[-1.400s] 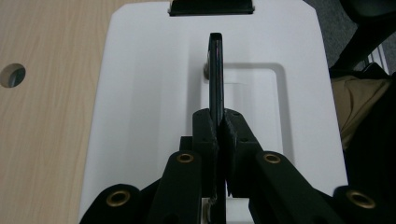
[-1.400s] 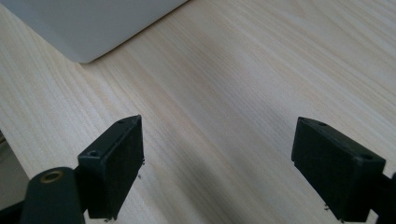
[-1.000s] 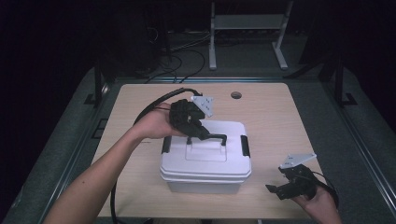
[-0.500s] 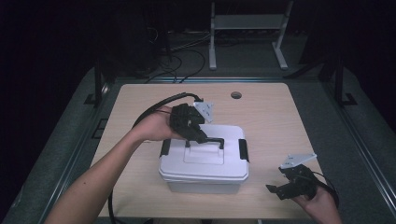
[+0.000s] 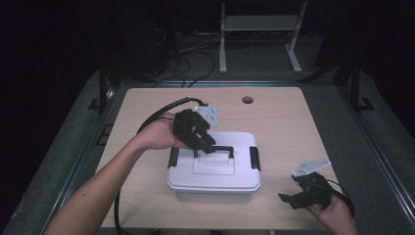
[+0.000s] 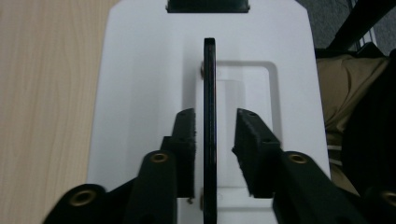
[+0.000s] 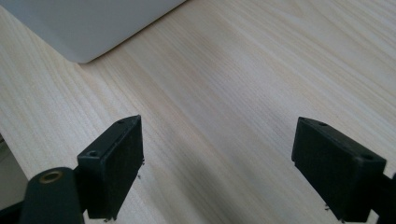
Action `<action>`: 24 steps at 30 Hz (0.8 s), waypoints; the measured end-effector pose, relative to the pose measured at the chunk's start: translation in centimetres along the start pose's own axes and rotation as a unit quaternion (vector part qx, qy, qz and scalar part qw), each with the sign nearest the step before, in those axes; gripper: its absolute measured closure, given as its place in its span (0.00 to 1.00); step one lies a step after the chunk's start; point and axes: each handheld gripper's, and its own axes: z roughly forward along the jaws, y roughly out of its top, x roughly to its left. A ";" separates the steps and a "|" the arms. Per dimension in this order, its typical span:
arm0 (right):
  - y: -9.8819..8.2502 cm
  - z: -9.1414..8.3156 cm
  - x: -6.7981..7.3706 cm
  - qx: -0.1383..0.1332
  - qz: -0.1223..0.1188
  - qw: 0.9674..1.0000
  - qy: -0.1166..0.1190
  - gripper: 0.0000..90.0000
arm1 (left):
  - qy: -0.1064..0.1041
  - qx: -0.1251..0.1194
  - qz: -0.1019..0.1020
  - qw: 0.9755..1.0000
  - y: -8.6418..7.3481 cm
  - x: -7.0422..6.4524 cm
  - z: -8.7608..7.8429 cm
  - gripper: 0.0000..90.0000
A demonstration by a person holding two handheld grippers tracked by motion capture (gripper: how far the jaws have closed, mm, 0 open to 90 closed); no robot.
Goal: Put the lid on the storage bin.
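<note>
White plastic box (image 5: 214,169): we see this lidded storage box, with a black latch at each short end, near the middle of the pale wooden table (image 5: 293,122), somewhat toward the near edge.
Black carrying handle (image 6: 209,126): we find the thin bar standing upright on the lid, running along its middle over a shallow recess.
Left gripper (image 5: 203,143): we hold this black two-jaw tool over the lid from the left side of the table, its tips down at the left end of the handle.
Left fingers (image 6: 184,135): our jaws have just been opening; in the left gripper view they stand a little apart, the handle between them. A narrow gap shows on the right side, and the left pad is so close that we cannot tell if it grazes the bar.
Step in hand: we judge this to be letting go of the handle. To do it well, we should spread the jaws further and evenly, then lift straight up along the bar's plane so neither pad drags it or shifts the box.
Right gripper (image 5: 302,195): we rest this tool near the table's near right corner, well apart from the box.
Right fingers (image 7: 112,168): our jaws stand wide apart over bare wood, holding nothing.
</note>
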 end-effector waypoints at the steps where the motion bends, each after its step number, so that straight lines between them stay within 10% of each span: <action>1: 0.0 0.0 0.0 0.000 0.001 1.000 -0.001 0.18 | 0.001 -0.005 0.002 1.000 0.0 -0.1 -0.2 0.69; 24: -0.1 0.0 0.2 0.003 0.007 1.000 -0.005 0.17 | 0.018 -0.043 -0.006 0.999 -2.4 -1.0 -3.0 0.50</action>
